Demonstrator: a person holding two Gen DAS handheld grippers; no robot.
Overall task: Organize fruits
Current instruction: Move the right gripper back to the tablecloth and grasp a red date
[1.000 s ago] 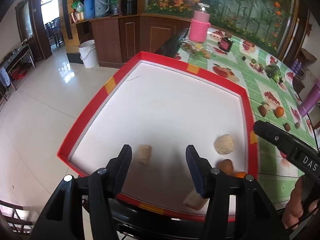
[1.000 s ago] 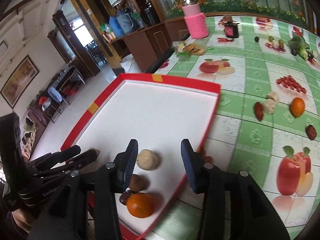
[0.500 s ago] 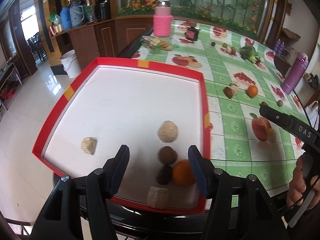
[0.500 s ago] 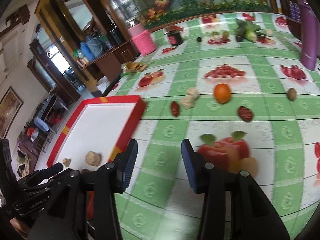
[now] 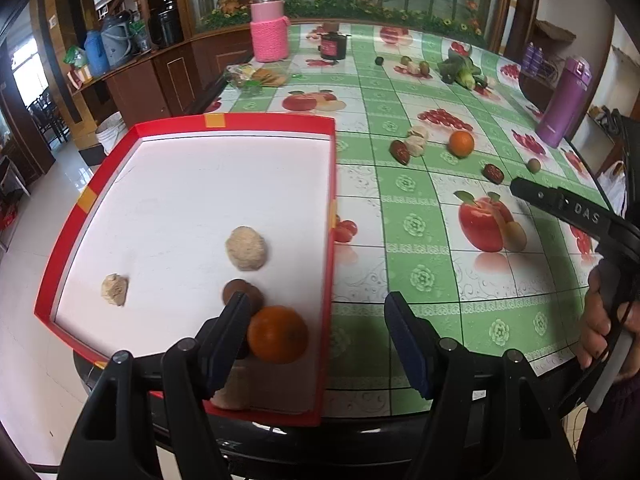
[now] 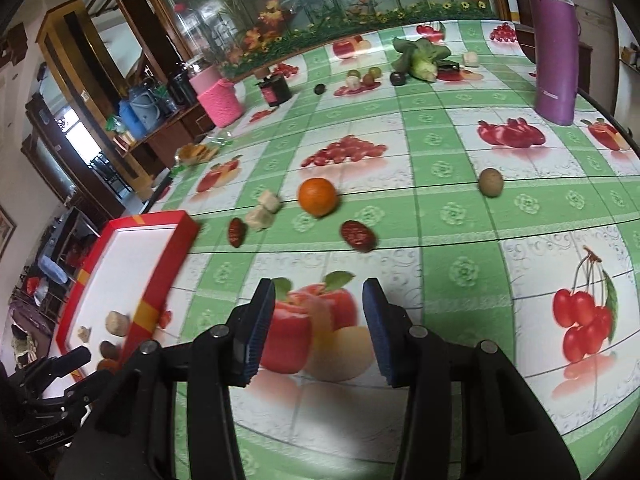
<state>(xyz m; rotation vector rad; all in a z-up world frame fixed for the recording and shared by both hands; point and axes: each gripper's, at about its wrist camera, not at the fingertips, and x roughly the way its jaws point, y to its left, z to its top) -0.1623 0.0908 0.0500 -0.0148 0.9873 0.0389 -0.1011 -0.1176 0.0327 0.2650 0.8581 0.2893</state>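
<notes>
A red-rimmed white tray (image 5: 280,122) lies at the table's left; it also shows in the right wrist view (image 6: 160,276). In it lie an orange (image 5: 277,334), a brown fruit (image 5: 240,290), a beige ball (image 5: 246,248) and a small beige lump (image 5: 115,289). On the green tablecloth lie another orange (image 6: 317,196), two red dates (image 6: 358,235) (image 6: 236,231), beige chunks (image 6: 264,210) and a small brown-green fruit (image 6: 491,182). My left gripper (image 5: 316,340) is open and empty above the tray's right edge. My right gripper (image 6: 319,328) is open and empty over the cloth, short of the date.
A purple bottle (image 6: 554,40) stands at the far right. A pink knitted jar (image 5: 269,24), a dark red jar (image 6: 275,90), green vegetables (image 6: 418,58) and several small fruits (image 6: 362,78) sit at the back. The table's near edge is just below my grippers.
Both grippers have swung right: the left from over the tray's middle to its right edge, the right from the tray out over the tablecloth towards the loose fruit. Both stayed open.
</notes>
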